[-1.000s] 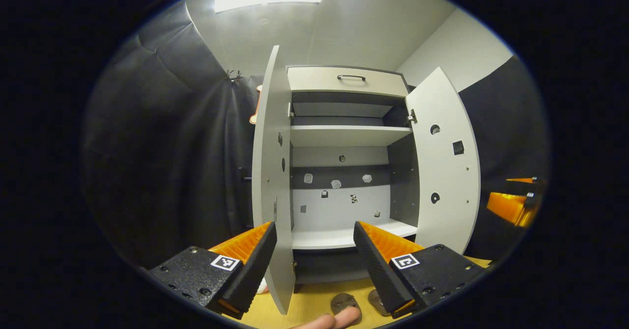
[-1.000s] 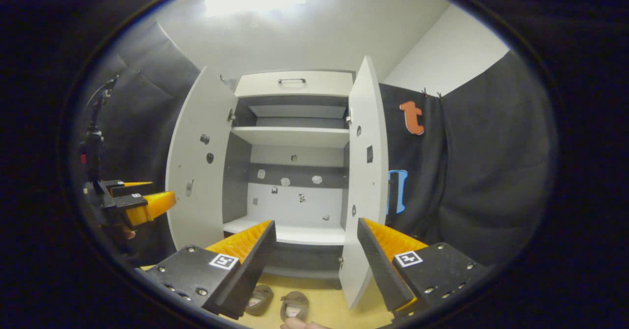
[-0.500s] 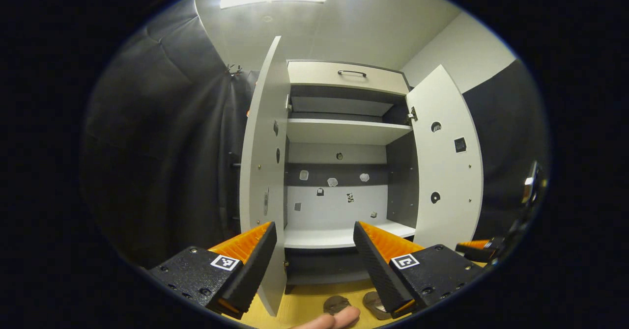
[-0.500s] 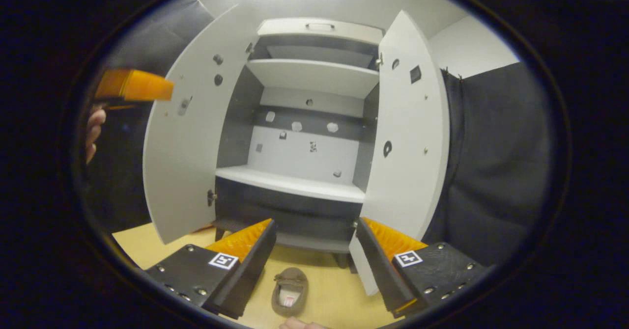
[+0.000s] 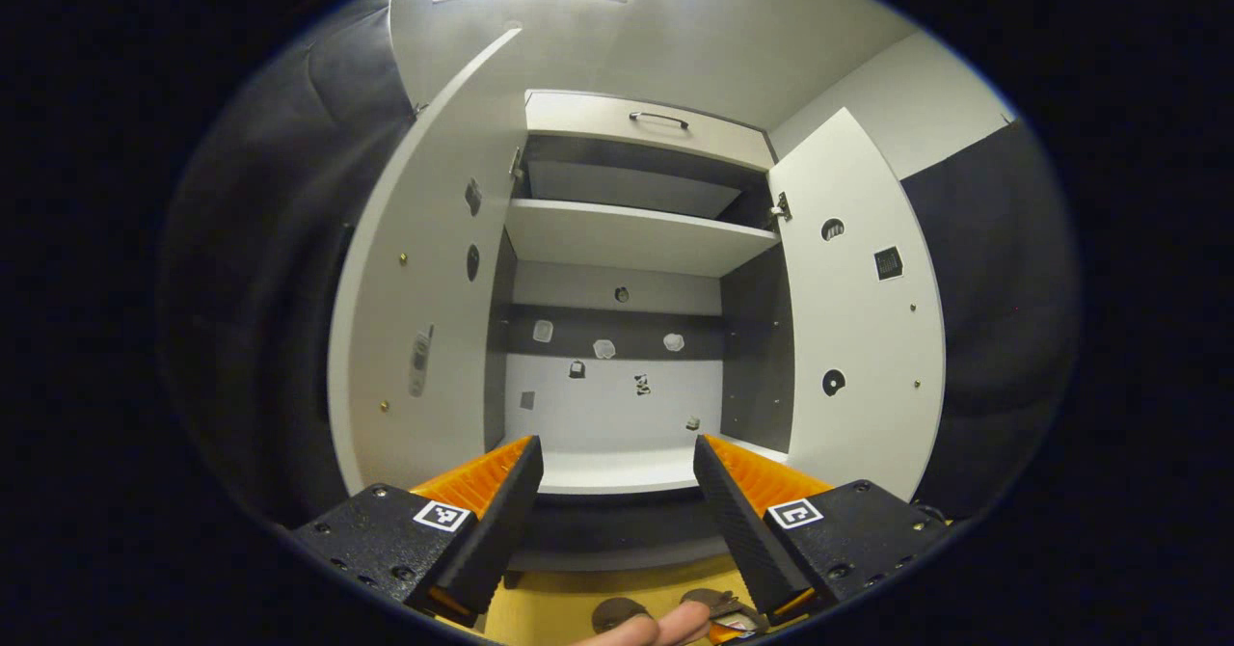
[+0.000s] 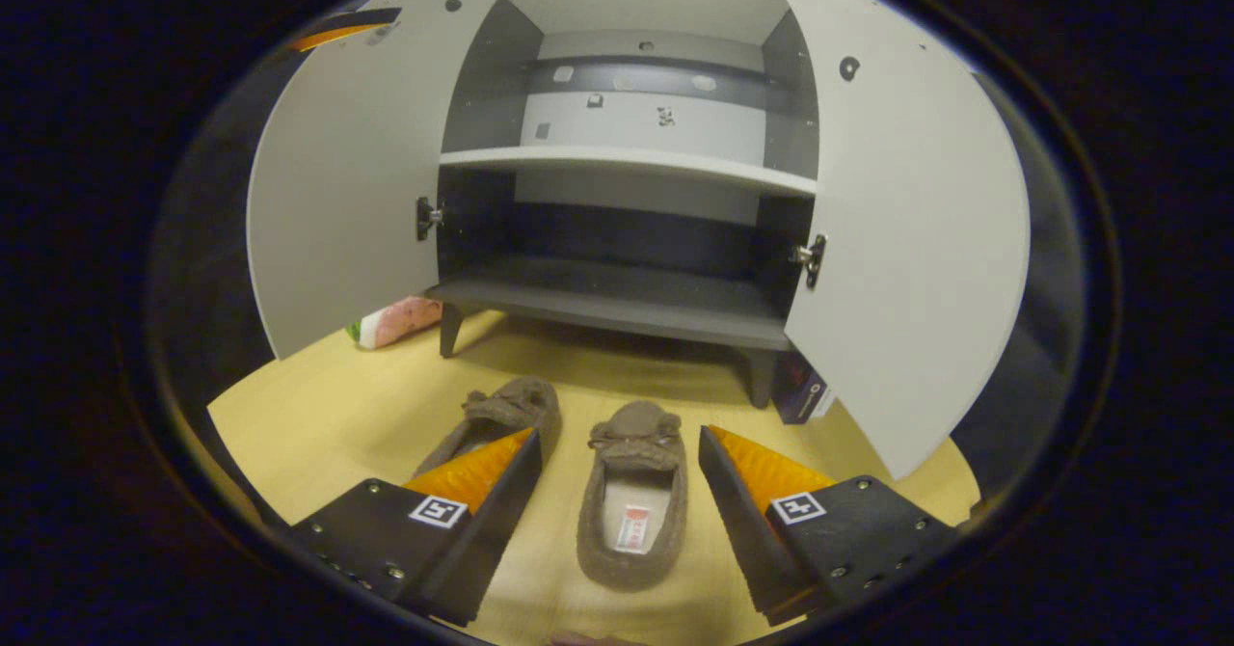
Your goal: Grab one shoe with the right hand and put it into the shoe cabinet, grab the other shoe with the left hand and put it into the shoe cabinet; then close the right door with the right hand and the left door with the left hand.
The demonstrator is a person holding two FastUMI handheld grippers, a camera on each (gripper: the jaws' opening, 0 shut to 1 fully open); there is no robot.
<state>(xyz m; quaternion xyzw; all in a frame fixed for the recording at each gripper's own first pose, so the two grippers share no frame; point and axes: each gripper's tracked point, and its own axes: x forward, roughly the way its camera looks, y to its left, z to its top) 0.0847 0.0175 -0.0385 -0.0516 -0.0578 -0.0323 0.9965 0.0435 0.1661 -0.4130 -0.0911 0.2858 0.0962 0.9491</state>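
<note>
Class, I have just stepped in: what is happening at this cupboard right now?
A person holds a pair of tongs in each hand before a white shoe cabinet whose two doors stand open. Two brown fuzzy slippers lie side by side on the yellow floor. The right tongs, open, straddle the right-hand slipper without touching it; the left-hand slipper lies beside. The left tongs, open, point at the cabinet's shelves.

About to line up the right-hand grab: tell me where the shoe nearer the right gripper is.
In the right gripper view, that shoe lies on the floor between the open right gripper fingers, beside the other shoe, before the open cabinet.
</note>
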